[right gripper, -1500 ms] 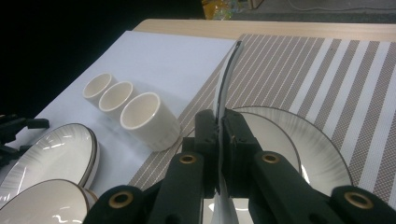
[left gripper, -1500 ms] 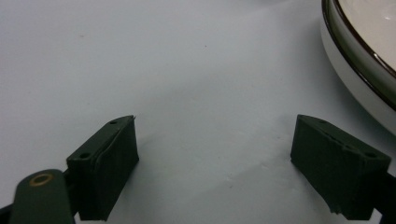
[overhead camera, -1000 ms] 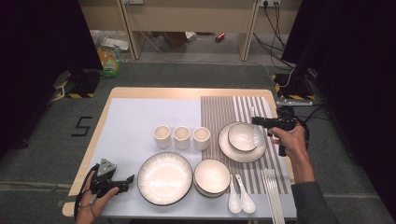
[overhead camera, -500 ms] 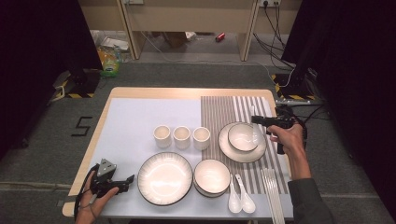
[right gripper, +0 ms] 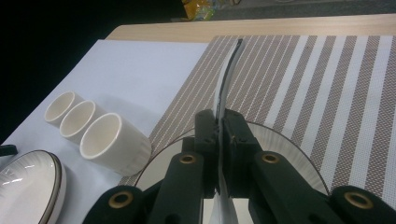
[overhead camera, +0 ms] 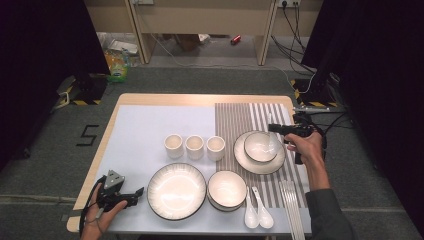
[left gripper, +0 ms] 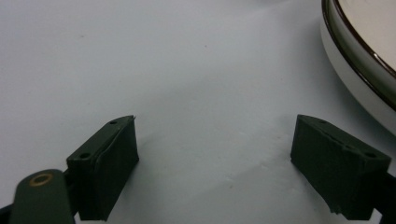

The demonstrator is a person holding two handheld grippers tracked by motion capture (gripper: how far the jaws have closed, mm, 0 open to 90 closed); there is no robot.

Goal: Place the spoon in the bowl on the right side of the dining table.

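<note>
My right gripper [overhead camera: 272, 128] is at the right of the table, above a small bowl [overhead camera: 259, 146] that sits on a plate [overhead camera: 251, 163] on the striped mat. Its jaws [right gripper: 218, 116] are shut on a thin white curved piece [right gripper: 229, 65], seen edge-on, that could be a spoon. It sticks out past the fingertips. My left gripper [overhead camera: 137, 192] lies on the white mat at the front left, just left of a large dark-rimmed plate [overhead camera: 176, 190]. In the left gripper view the gripper [left gripper: 217, 128] is open with bare mat between the jaws, and the plate's rim [left gripper: 359, 70] is at the right.
Three small white cups [overhead camera: 194, 147] stand in a row mid-table. A second bowl [overhead camera: 227, 189] sits right of the large plate, with two white spoons [overhead camera: 257, 214] and several chopsticks [overhead camera: 292, 210] beside it. The striped mat [overhead camera: 250, 115] covers the right part of the table.
</note>
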